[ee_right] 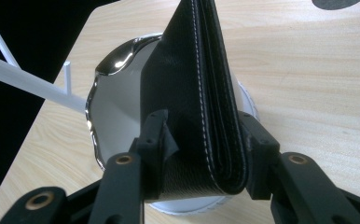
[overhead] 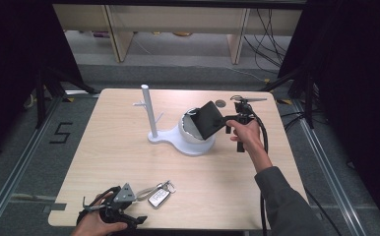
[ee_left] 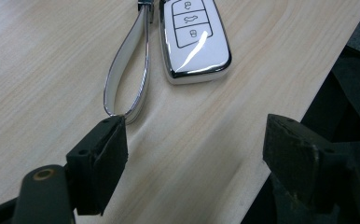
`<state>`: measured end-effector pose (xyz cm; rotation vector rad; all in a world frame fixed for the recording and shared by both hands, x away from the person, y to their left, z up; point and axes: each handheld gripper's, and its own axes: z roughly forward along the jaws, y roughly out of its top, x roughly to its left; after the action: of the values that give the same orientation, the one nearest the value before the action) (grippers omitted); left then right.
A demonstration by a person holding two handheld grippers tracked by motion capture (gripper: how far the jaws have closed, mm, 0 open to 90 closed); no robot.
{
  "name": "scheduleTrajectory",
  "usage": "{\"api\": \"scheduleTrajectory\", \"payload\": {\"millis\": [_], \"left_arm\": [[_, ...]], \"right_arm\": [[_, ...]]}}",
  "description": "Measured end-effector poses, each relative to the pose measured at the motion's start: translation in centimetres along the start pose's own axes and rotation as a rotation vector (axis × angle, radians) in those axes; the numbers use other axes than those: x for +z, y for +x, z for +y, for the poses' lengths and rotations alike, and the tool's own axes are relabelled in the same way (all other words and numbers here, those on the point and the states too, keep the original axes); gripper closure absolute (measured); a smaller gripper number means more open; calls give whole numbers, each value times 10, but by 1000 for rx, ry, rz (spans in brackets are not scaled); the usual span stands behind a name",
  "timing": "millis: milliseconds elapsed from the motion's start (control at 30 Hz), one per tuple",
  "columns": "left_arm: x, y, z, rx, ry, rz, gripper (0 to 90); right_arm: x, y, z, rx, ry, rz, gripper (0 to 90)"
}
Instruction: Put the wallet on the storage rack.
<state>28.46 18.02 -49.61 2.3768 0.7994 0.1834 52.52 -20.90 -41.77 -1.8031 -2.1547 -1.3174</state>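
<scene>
At the near edge of the wooden table (overhead: pixel 129 162) the left gripper (overhead: pixel 113 206) rests low in the person's left hand (overhead: pixel 95 225), its jaws standing wide apart with bare tabletop between them. In the left gripper view, the looped white strap (ee_left: pixel 124 70) of a car key fob (ee_left: pixel 194 39) ends just at the tip of the jaw on that view's left; whether it touches I cannot tell. The white, chrome-edged fob lies flat just beyond the jaws, buttons up.

Farther out, the right hand (overhead: pixel 244 132) holds the right gripper (overhead: pixel 226 119) above the table. A folded black leather wallet (ee_right: pixel 197 93) stands between its jaws, fold end down toward the gripper. The pad on the right of the right gripper view lies against the wallet's side; the other pad sits at its opposite face, so the wallet is still clasped. The wallet's far end leans over a white bowl (ee_right: pixel 117 102) with a shiny wavy rim, directly beyond the jaws. The bowl sits on a white stand (overhead: pixel 178 140) whose upright post (overhead: pixel 148 110) with small pegs rises beside the bowl, on the side away from the right hand. A dark round disc (overhead: pixel 220 103) lies on the table past the wallet.
</scene>
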Motion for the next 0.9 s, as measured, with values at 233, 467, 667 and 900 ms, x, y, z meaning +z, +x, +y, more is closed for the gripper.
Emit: {"api": "scheduleTrajectory", "payload": {"millis": [233, 467, 667, 900], "left_arm": [[0, -1, 0, 4, 6, -2, 219], [0, -1, 1, 2, 23, -6, 219], [0, -2, 0, 11, -2, -3, 219], [-1, -1, 0, 5, 11, 6, 219]], "right_arm": [[-1, 3, -1, 69, 26, 6, 604], [2, -4, -1, 19, 9, -2, 602], [2, -6, -2, 17, 12, 12, 597], [0, -9, -3, 7, 31, -43, 510]]}}
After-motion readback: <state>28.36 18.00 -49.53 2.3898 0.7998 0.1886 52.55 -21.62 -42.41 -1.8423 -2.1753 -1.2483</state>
